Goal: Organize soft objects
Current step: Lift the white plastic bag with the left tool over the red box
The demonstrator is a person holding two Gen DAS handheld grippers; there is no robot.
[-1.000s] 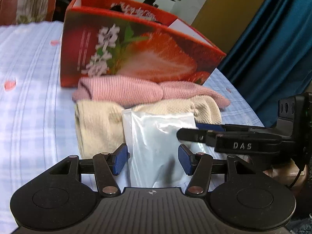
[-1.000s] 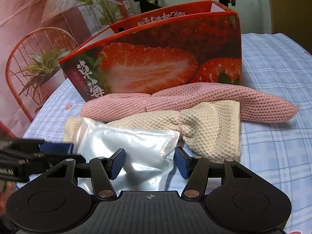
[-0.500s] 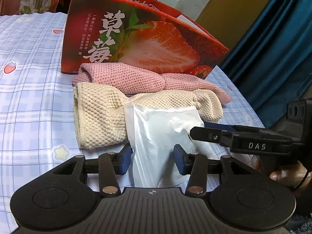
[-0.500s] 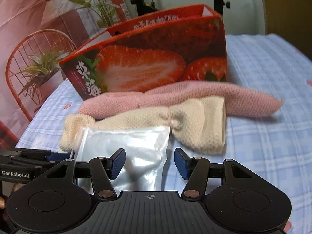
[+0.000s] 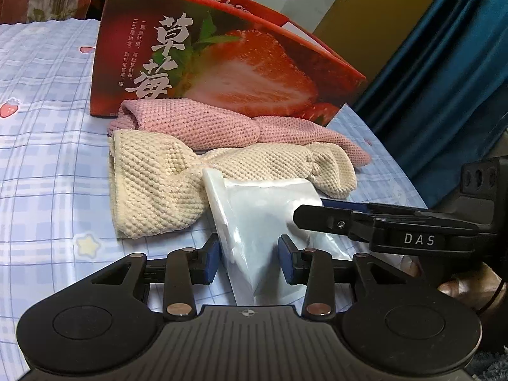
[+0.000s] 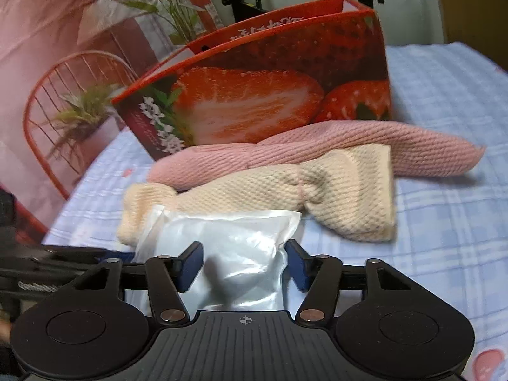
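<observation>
Beyond both tongs, a strawberry-printed carton (image 5: pixel 222 73) is standing open-topped, its contents hidden. A glossy white plastic pouch (image 5: pixel 263 222) is being closed on by the left gripper (image 5: pixel 247 262); the right gripper (image 6: pixel 243 265) is straddling it, spread. Pink (image 5: pixel 216 127) and cream (image 5: pixel 165 187) knitted cloths are lying between pouch and carton on a blue checked sheet (image 5: pixel 47 158).

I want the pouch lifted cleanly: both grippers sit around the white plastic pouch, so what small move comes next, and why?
Probably let the left gripper finish closing on the white plastic pouch: its jaws are closing with the pouch between them. The right gripper straddles the other end, apparently not yet pinching, so it should close next.
</observation>
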